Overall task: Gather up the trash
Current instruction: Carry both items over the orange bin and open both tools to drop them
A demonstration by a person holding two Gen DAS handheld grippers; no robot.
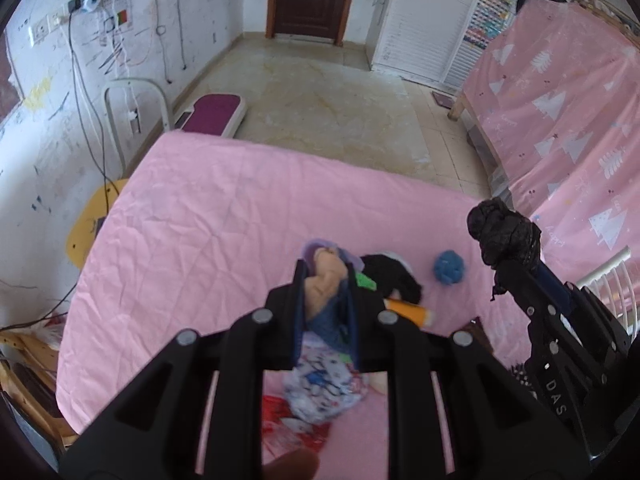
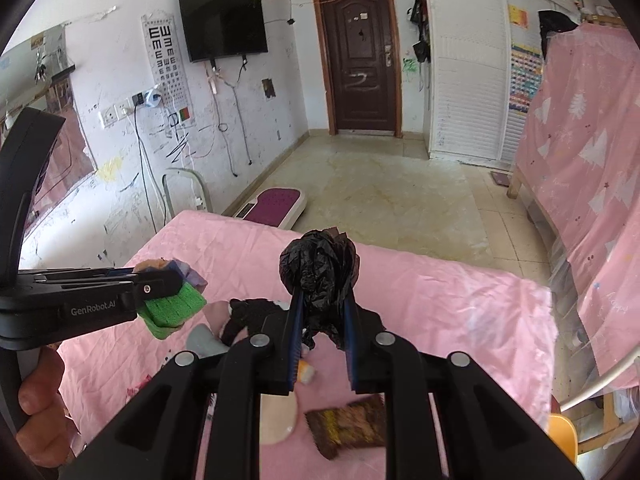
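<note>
My left gripper (image 1: 326,276) is shut on a wad of scraps (image 1: 324,280) in beige, blue, purple and green, held above the pink bed cover (image 1: 192,216). My right gripper (image 2: 322,296) is shut on a crumpled black plastic bag (image 2: 318,268), also lifted off the cover. In the left wrist view the right gripper (image 1: 514,268) with its black bag (image 1: 504,236) stands to the right. The right wrist view has the left gripper (image 2: 168,282) at the left, with a green spongy piece (image 2: 172,310) showing in its wad.
On the cover lie a blue ball (image 1: 449,266), a black cloth (image 1: 394,276), an orange piece (image 1: 408,311), a printed white wrapper (image 1: 320,388), a red wrapper (image 1: 292,420) and a brown wrapper (image 2: 348,428). Beyond are tiled floor (image 1: 332,92), a scale (image 1: 212,114) and a pink-draped bed (image 1: 560,120).
</note>
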